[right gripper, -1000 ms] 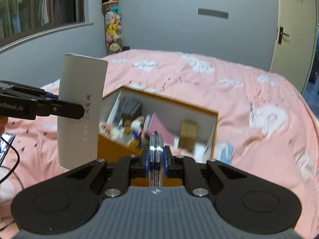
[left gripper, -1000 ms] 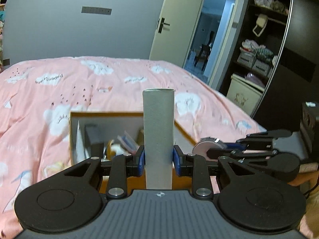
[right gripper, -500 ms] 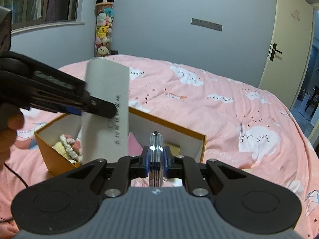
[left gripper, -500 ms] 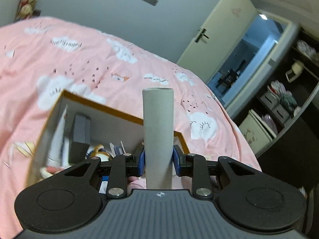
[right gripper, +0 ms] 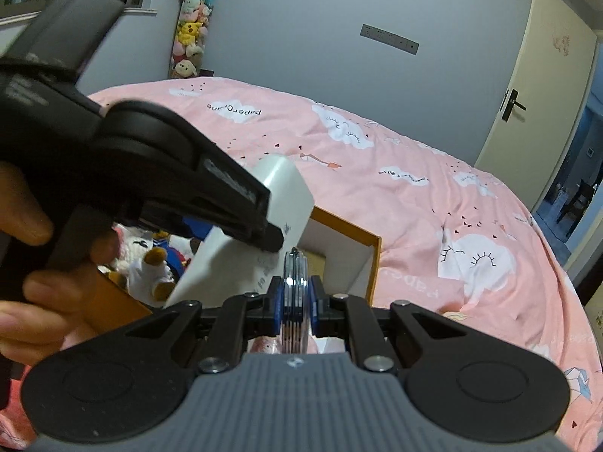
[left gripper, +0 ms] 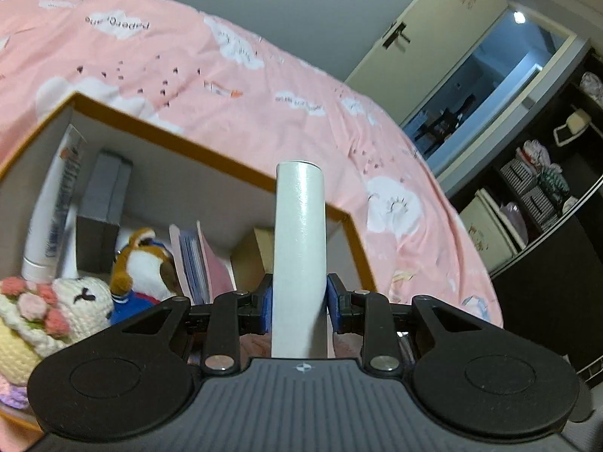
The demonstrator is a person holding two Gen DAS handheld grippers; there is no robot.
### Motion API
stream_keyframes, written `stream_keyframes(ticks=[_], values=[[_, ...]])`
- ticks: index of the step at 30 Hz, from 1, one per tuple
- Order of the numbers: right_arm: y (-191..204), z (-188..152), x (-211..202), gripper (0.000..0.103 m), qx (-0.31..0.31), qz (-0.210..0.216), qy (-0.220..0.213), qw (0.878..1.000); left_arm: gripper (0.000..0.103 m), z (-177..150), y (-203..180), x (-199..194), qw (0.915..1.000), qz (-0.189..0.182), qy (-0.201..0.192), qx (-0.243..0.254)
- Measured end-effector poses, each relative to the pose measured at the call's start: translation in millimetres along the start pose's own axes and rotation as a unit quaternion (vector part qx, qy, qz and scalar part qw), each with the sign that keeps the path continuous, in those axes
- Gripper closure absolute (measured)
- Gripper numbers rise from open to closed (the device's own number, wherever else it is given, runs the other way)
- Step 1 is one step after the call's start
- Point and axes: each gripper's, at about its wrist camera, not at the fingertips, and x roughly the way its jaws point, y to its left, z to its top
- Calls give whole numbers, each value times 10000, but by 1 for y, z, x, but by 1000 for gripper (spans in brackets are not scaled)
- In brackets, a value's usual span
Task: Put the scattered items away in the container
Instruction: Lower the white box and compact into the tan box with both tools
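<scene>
The left gripper (left gripper: 299, 303) clamps a flat white box (left gripper: 299, 248) upright between its blue pads, poised above the near right part of the orange storage box (left gripper: 211, 150) on the pink duvet (left gripper: 264, 86). Inside, a white tube (left gripper: 49, 218), grey cartons (left gripper: 103, 196), two plush toys (left gripper: 139, 263) and thin booklets (left gripper: 196, 263) crowd the left and middle; the right corner looks freer. The right gripper (right gripper: 296, 303) pinches a thin round disc (right gripper: 296, 286) edge-on, just beside the orange rim (right gripper: 373, 260).

Pink bedspread (left gripper: 286, 86), door (right gripper: 542, 86), hanging plush toys (right gripper: 190, 26).
</scene>
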Motion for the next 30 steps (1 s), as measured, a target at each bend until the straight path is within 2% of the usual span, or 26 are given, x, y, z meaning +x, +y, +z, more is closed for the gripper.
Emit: stream_keyframes(ticks=[9,19,25,30], values=[[5,-9,8,88,-154,-106,109,9998,71,-10,-1,19,9985,209,486,157],[9,-11,12,88,-232,-143,147,9995,69,-15,-15,3,9969,295,474,551],[12,-9,14,88,-396,-214,123,9989,69,-14,-13,-13,9974,295,336,572],[16,-7,12,88,-440,-203,89,9988,69,-14,-2,-22,9962,626,325,503]])
